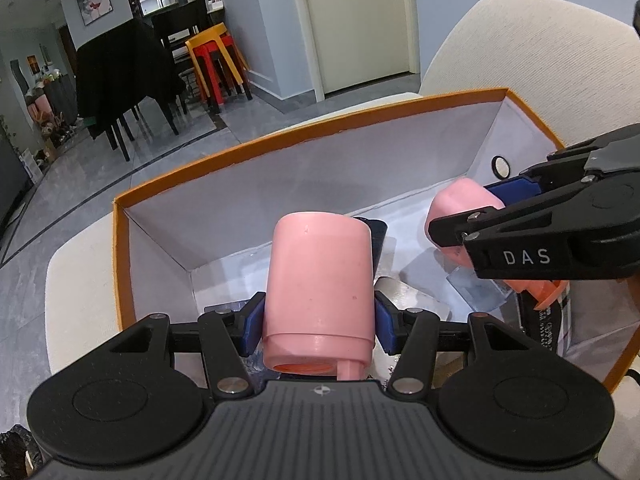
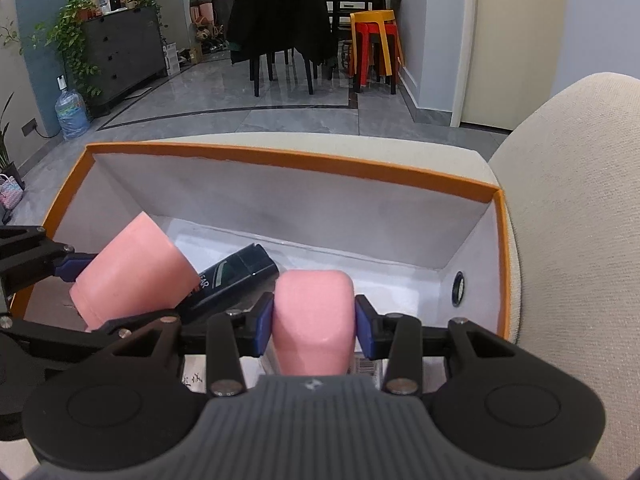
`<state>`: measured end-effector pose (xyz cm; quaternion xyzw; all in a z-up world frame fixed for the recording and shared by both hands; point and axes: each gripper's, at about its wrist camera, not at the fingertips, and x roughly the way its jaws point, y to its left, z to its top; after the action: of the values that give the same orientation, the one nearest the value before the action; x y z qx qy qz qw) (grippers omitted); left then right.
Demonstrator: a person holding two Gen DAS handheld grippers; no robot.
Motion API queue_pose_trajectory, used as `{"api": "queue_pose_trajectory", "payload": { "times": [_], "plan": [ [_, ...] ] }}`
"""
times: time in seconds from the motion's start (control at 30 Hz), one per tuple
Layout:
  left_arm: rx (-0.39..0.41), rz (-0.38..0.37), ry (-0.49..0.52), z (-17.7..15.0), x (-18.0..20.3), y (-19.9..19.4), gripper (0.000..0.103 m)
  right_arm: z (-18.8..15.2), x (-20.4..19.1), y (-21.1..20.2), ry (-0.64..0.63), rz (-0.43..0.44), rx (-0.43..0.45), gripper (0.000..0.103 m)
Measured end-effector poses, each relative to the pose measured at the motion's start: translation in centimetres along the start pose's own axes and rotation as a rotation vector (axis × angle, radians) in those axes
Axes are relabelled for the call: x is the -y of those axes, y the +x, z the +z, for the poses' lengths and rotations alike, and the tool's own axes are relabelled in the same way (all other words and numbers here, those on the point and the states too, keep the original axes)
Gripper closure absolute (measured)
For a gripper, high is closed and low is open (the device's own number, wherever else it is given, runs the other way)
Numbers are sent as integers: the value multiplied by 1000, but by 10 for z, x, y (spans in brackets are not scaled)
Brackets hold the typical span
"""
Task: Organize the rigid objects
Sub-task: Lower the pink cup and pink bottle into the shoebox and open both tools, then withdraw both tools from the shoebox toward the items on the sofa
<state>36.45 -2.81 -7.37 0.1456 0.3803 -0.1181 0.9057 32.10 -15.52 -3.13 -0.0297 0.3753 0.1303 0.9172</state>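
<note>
One orange-rimmed box (image 2: 280, 162) on, perhaps, sofa (image 2: 572, 216)

Glossy grey tiled floor (image 2: 280, 116) reflecting light, black dining chairs (image 2: 280, 20) standing by stacked red and yellow stools (image 2: 374, 46), trailing plants (image 2: 72, 36) draping a dark dresser (image 2: 120, 52), cream sofa (image 2: 572, 208) filling the foreground

Left tongs (image 1: 318, 320) clamped on a pink cap (image 1: 320, 296) — blue pads (image 1: 254, 326) pressed against both its sides, open end facing the camera. Held over an orange-rimmed box (image 1: 280, 136) with white inner walls, set on a cream cushion (image 1: 76, 280). At right, the right tongs (image 1: 472, 216) reaching in, closed on a second pink piece (image 1: 460, 204) above the box floor. Dark bottle (image 1: 378, 240) lying behind the cap, partly hidden. Beyond — grey tiled floor (image 1: 100, 200), black chairs (image 1: 120, 80), red and yellow stools (image 1: 216, 64).
</note>
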Motion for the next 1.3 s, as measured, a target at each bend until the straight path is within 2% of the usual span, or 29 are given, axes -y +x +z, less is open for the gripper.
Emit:
{"api": "queue_pose_trajectory", "payload": {
  "times": [0.13, 0.27, 0.4, 0.43, 0.47, 0.73, 1.3],
  "plan": [
    [-13, 28, 3, 2, -1, 4, 41, -1, -3, 1, 1, -3, 8, 61],
    [-19, 130, -3, 3, -8, 10, 39, -3, -4, 3, 8, -9, 18, 61],
    [-33, 115, 31, 5, -4, 10, 34, -4, -9, 3, 1, -34, 30, 47],
    [-29, 119, 36, 5, -3, 8, 30, -4, -9, 2, 3, -37, 41, 45],
    [-21, 121, 39, 5, -2, 6, 27, -4, -8, 0, 10, -36, 50, 44],
    [12, 115, 42, 3, 0, -9, 25, -1, -5, -10, 39, -50, 85, 44],
    [-5, 92, 79, -4, 9, -23, 25, 2, -7, -16, 27, -45, 92, 43]
  ]
}}
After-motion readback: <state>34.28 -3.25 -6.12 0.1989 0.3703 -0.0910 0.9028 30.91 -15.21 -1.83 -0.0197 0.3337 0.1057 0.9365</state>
